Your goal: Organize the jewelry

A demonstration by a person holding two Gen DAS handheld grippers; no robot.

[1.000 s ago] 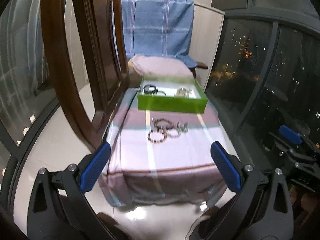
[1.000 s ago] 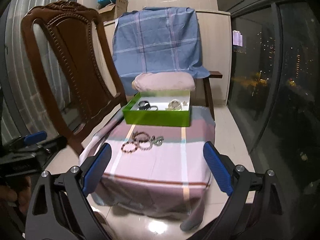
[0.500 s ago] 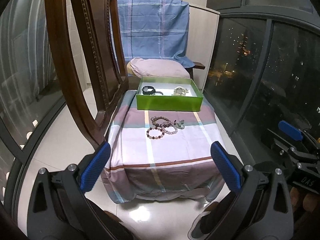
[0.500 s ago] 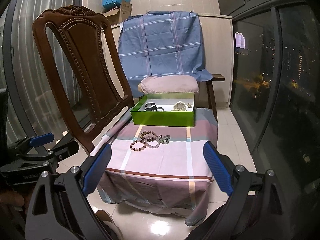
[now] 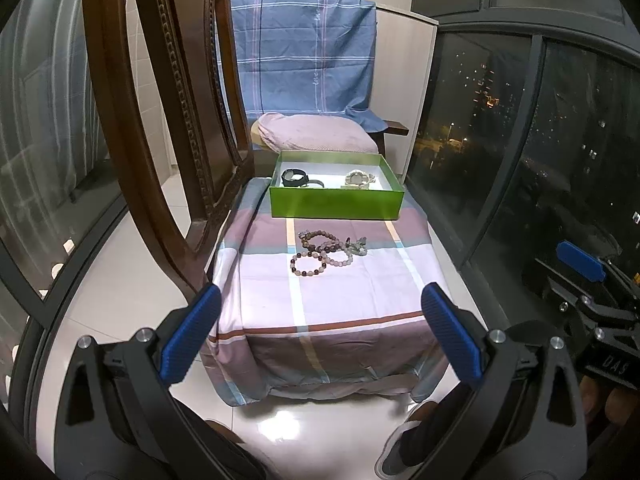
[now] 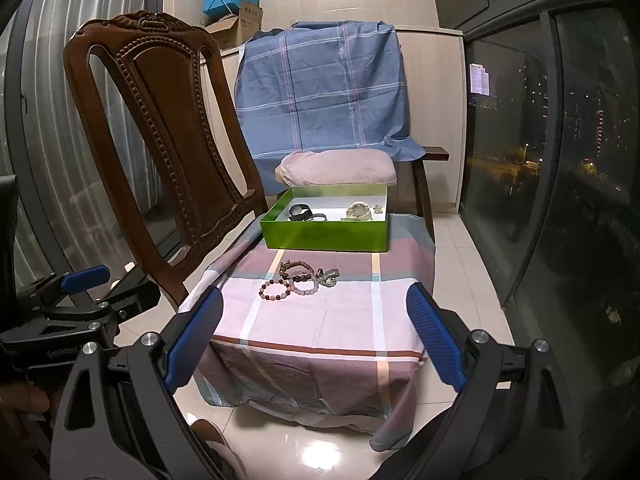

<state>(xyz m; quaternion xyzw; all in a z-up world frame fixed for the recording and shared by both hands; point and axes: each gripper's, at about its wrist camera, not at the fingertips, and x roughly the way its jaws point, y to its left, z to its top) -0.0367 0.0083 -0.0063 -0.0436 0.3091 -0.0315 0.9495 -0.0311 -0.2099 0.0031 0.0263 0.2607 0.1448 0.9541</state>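
Several beaded bracelets (image 5: 325,251) (image 6: 298,280) lie in a loose cluster on a low table covered by a pink striped cloth (image 5: 352,292) (image 6: 340,320). Behind them stands a green box (image 5: 335,203) (image 6: 324,236) with a white inside, holding a black watch (image 5: 294,178) (image 6: 301,211) at the left and pale jewelry (image 5: 358,179) (image 6: 360,211) at the right. My left gripper (image 5: 320,326) and my right gripper (image 6: 314,330) both hang open and empty, well in front of the table's near edge. The right gripper also shows at the far right of the left wrist view.
A carved wooden chair (image 5: 160,120) (image 6: 160,140) stands close on the left of the table. Behind the box sits a pink cushion (image 6: 338,168) on a seat draped with a blue plaid cloth (image 6: 324,88). Dark glass windows (image 6: 540,140) run along the right. Glossy tiled floor lies below.
Both grippers have pulled back and risen, so the table and box look smaller and farther away. The jewelry has not moved, and both grippers stay open.
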